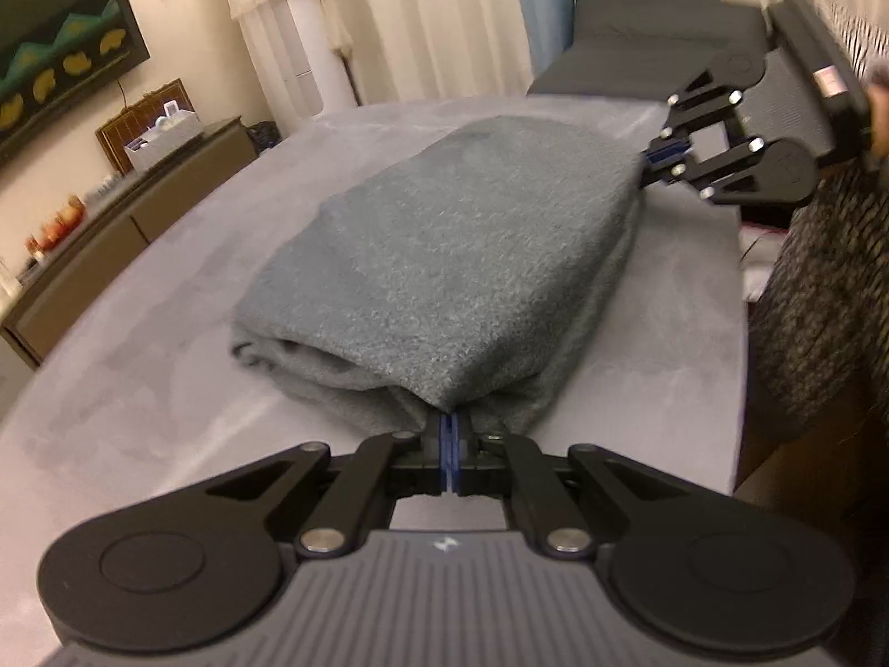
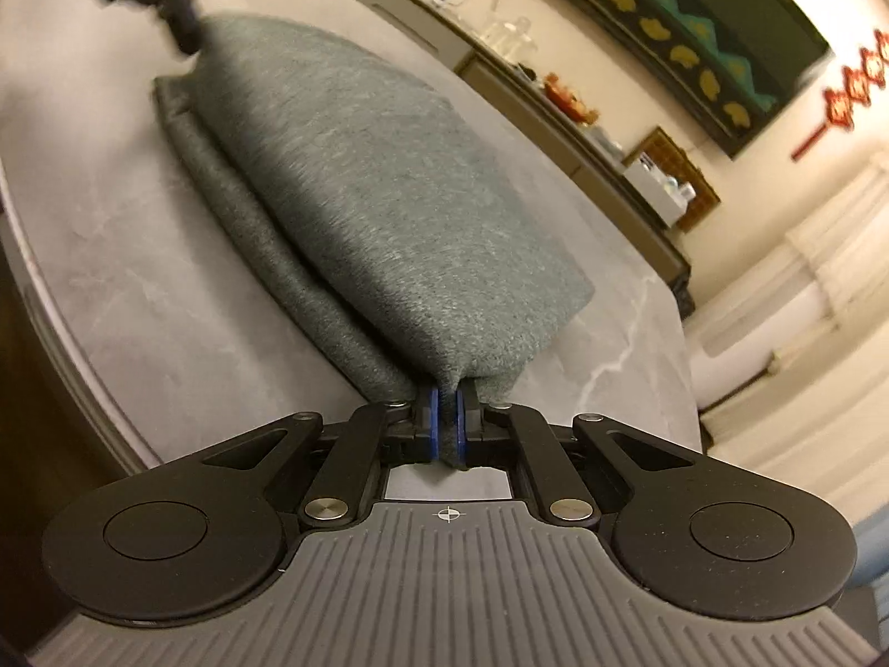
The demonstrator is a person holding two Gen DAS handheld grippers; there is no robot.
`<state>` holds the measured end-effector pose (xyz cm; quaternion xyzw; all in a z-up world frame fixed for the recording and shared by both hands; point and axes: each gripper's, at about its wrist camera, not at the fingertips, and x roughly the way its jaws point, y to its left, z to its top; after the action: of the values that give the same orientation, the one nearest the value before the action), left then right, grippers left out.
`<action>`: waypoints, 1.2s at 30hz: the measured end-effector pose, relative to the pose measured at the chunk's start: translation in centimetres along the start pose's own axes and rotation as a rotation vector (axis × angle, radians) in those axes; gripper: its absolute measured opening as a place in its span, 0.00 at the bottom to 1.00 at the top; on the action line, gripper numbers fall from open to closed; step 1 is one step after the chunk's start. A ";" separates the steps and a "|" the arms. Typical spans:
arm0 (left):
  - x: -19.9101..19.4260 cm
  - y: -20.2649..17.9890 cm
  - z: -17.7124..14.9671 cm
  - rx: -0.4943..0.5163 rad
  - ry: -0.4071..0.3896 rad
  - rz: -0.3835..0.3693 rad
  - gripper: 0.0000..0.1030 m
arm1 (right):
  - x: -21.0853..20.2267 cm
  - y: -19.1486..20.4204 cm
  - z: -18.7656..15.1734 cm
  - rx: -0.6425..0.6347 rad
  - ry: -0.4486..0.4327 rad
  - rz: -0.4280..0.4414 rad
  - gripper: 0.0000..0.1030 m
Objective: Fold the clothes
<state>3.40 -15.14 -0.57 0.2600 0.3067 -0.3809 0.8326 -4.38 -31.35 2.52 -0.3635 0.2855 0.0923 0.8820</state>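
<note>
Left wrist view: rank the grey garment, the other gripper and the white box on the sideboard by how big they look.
1. grey garment, largest.
2. right gripper with its black body.
3. white box, smallest, though it stands farthest away, so true size is unsure.

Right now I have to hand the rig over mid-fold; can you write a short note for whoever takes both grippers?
Left gripper: jaws shut on one corner of the grey-green garment.
Right gripper: jaws shut on the opposite corner of the same edge.
Garment: lies on the grey table, upper layer stretched between the two grippers over a lower layer.
Done: at least one fold is in; two layers show along the near edge.
Left: probably lay the held edge down flush, let go, then check whether another fold is needed.
</note>
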 end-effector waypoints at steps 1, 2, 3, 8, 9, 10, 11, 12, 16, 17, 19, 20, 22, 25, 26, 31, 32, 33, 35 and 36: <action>-0.2 -0.3 -0.1 0.001 -0.017 -0.007 0.03 | 0.1 -0.3 -0.1 0.007 0.021 -0.018 0.06; -0.1 -0.5 -0.2 0.010 -0.024 0.002 0.04 | 0.0 -0.5 -0.2 0.015 0.037 -0.036 0.10; -0.1 -0.6 -0.3 0.020 -0.028 0.016 0.07 | -0.4 -0.6 -0.2 0.020 0.038 -0.058 0.31; 0.5 -1.4 -0.7 0.059 -0.063 0.024 0.18 | -2.8 0.0 1.3 0.022 -0.059 -0.112 0.52; 0.5 -1.6 -0.8 0.072 -0.073 0.016 0.19 | -3.3 0.3 1.8 0.019 -0.089 -0.117 0.53; 0.6 -2.0 -0.8 0.091 -0.082 0.019 0.20 | -3.8 0.5 2.3 0.016 -0.119 -0.122 0.53; 0.6 -2.3 -0.7 0.111 -0.091 0.024 0.20 | -4.2 0.8 2.8 0.012 -0.149 -0.114 0.53; 0.7 -2.6 -0.7 0.135 -0.093 0.030 0.20 | -4.0 1.2 3.6 0.004 -0.173 -0.065 0.52; 0.8 -2.5 -1.2 0.203 -0.087 0.057 0.20 | -2.2 0.8 6.4 0.058 -0.194 0.085 0.48; 0.9 -2.3 -1.4 0.208 -0.086 0.059 0.20 | -1.1 0.4 6.7 0.100 -0.173 0.117 0.48; 1.3 -1.6 -1.4 0.209 -0.090 0.064 0.20 | 1.1 -0.4 7.1 0.183 -0.131 0.180 0.48; 1.6 -1.2 -1.4 0.208 -0.094 0.062 0.20 | 2.2 -0.8 7.4 0.225 -0.109 0.211 0.48; 1.9 -0.8 -1.3 0.205 -0.131 0.007 0.20 | 4.3 -1.7 7.9 0.308 -0.066 0.274 0.48; 2.4 -0.6 -1.2 0.230 -0.157 -0.125 0.20 | 7.3 -2.9 8.6 0.424 -0.002 0.362 0.49; 2.5 -0.6 -1.1 0.242 -0.159 -0.166 0.17 | 7.5 -3.0 8.7 0.424 0.014 0.366 0.49; 3.1 1.3 -1.5 0.282 -0.149 -0.258 0.06 | 8.7 -3.6 9.0 0.417 0.059 0.385 0.48; 2.7 1.4 -1.6 0.284 -0.158 -0.276 0.06 | 8.8 -3.9 8.9 0.428 0.059 0.398 0.48; 2.2 1.4 -1.8 0.286 -0.169 -0.295 0.05 | 8.9 -4.6 8.4 0.460 0.056 0.417 0.47; 1.2 1.5 -2.0 0.290 -0.192 -0.341 0.03 | 9.3 -6.0 7.5 0.547 0.050 0.458 0.37; 0.6 1.6 -2.0 0.292 -0.202 -0.370 0.03 | 9.5 -6.6 7.1 0.585 0.053 0.459 0.18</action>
<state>4.35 -13.21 -2.02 0.2775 0.2060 -0.5910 0.7289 8.96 -31.59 5.09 -0.0248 0.3968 0.1926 0.8971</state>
